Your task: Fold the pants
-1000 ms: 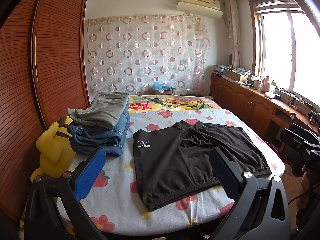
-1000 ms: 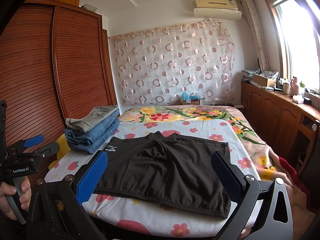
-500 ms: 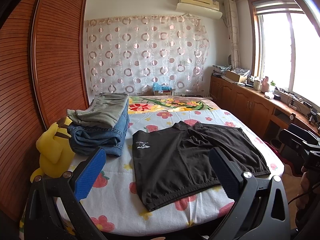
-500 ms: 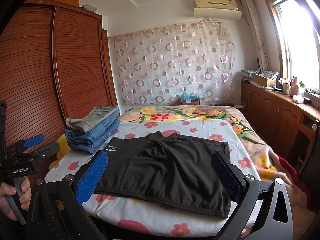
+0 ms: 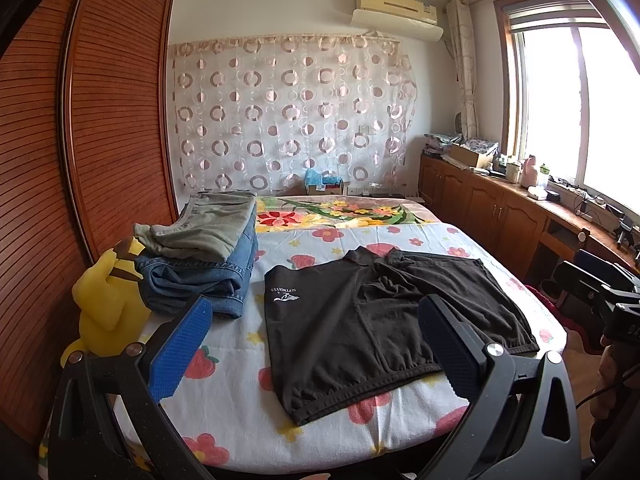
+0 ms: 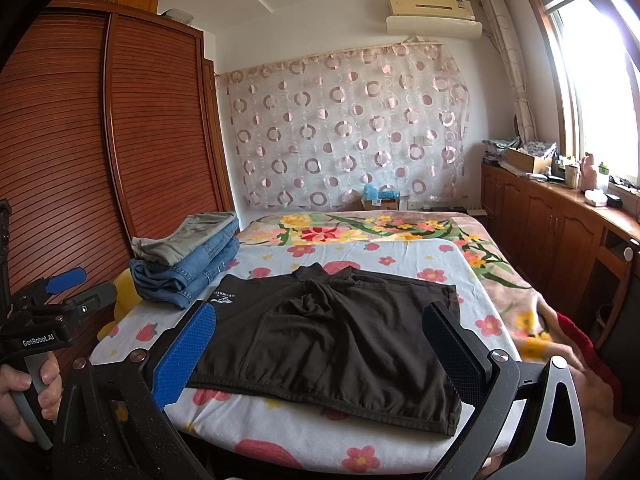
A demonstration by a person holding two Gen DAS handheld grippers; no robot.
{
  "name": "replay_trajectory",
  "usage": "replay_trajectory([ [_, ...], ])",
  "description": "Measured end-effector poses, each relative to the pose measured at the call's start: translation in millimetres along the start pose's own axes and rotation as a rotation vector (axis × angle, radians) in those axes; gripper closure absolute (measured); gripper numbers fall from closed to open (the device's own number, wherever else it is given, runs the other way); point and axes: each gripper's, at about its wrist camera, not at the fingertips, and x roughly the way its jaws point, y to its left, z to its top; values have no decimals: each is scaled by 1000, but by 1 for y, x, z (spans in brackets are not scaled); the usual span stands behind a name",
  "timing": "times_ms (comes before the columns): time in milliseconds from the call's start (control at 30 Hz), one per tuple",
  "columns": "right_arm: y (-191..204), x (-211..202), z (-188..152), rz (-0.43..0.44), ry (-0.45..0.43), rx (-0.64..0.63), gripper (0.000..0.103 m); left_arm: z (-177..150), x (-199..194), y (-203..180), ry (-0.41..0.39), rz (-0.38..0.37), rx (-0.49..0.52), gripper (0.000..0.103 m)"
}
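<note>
We hold the left gripper [image 5: 312, 344] and right gripper [image 6: 320, 348] spread apart, empty. The black soft-knit shorts [image 6: 332, 332] lie flat at twelve o'clock on the floral-sheeted bed [image 6: 280, 432]; light, limp, so we'd pinch the elastic waistband's corners.

both views are taken from the foot of the bed [image 5: 240, 412], held back from its near edge and faced along its length toward the circle-patterned curtain [image 5: 288, 116] on the far wall. the left wrist view is set toward the wardrobe [image 5: 116, 112] side and angled slightly rightward, so the window [image 5: 580, 92] is taken in; the right gripper's body [image 5: 612, 304] is caught at its right edge. the right wrist view is set further toward the window side and slightly lower; the left gripper's body [image 6: 44, 320] and the hand [image 6: 20, 396] holding it are seen at its left edge. the bed, the black pants [image 6: 332, 344], the folded stack [image 6: 188, 256], the curtain and the air conditioner [image 6: 432, 12] are shared by both.
</note>
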Motion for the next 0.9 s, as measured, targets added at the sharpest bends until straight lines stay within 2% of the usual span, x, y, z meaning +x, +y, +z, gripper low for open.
replay_trajectory([
  [900,0,0,-1,0,-1,0,0,-1,-1,0,-6,1,2,0],
])
